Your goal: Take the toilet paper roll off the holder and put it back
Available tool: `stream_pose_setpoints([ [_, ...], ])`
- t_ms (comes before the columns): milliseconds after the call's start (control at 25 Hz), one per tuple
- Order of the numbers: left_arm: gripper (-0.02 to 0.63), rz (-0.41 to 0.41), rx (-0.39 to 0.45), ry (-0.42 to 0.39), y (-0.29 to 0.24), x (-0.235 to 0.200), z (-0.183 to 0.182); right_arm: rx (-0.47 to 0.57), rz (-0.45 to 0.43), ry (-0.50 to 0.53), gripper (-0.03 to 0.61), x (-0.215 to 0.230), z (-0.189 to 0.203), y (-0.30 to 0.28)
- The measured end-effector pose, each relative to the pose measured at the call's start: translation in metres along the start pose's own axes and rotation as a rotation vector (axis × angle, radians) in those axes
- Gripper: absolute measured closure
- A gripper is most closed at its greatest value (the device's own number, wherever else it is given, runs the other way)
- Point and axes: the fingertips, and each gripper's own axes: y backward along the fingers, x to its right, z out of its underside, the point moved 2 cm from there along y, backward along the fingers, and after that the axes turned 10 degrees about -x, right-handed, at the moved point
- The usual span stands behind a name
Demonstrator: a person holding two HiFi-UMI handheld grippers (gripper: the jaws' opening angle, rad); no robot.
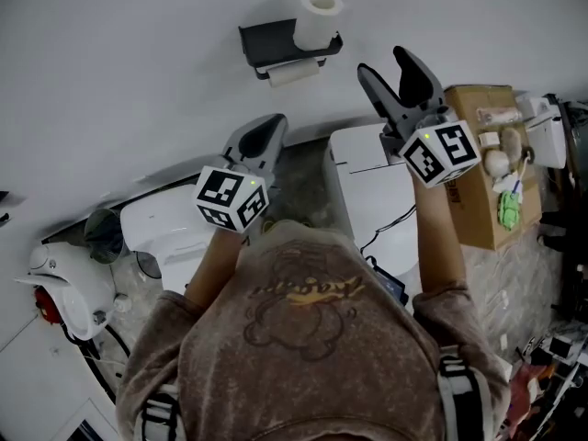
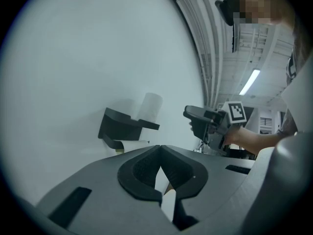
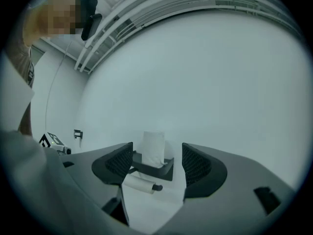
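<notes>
In the head view, a black, angular holder is seen fixed to the smooth white wall at upper centre. A white toilet paper roll is stood upright on its shelf, and a second roll is hung on the bar beneath. The grey left tongs are held lower left, the right tongs just right of the holder. A glossy white toilet and a cardboard box are seen below.

In the left gripper view, the left tongs are clenched, ribbed pads met at the tips. The holder lies beyond.

In the right gripper view, the right tongs are released, and the upright roll is framed between the jaws, well apart from them.
</notes>
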Motion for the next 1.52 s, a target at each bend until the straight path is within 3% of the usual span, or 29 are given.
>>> stream_pose_setpoints([
  [240, 0.595, 0.017, -0.006, -0.009, -0.006, 0.009, 0.002, -0.031, 0.033, -0.099, 0.296, -0.009, 0.045, 0.033],
  [760, 0.595, -0.018, -0.034, 0.003, -0.001, 0.004, 0.016, -0.150, 0.046, -0.199, 0.325, -0.052, 0.133, 0.058],
  [1080, 0.595, -0.048, -0.040, -0.018, 0.001, -0.002, 0.025, -0.170, 0.033, -0.225, 0.471, -0.067, 0.151, 0.061],
  [1240, 0.595, -0.055, -0.034, -0.016, 0.001, -0.005, 0.027, -0.159, 0.059, -0.223, 0.578, -0.066, 0.152, 0.061],
  [1520, 0.595, -0.065, -0.018, -0.006, 0.002, -0.007, 0.026, -0.156, 0.092, -0.239, 0.580, -0.061, 0.156, 0.057],
])
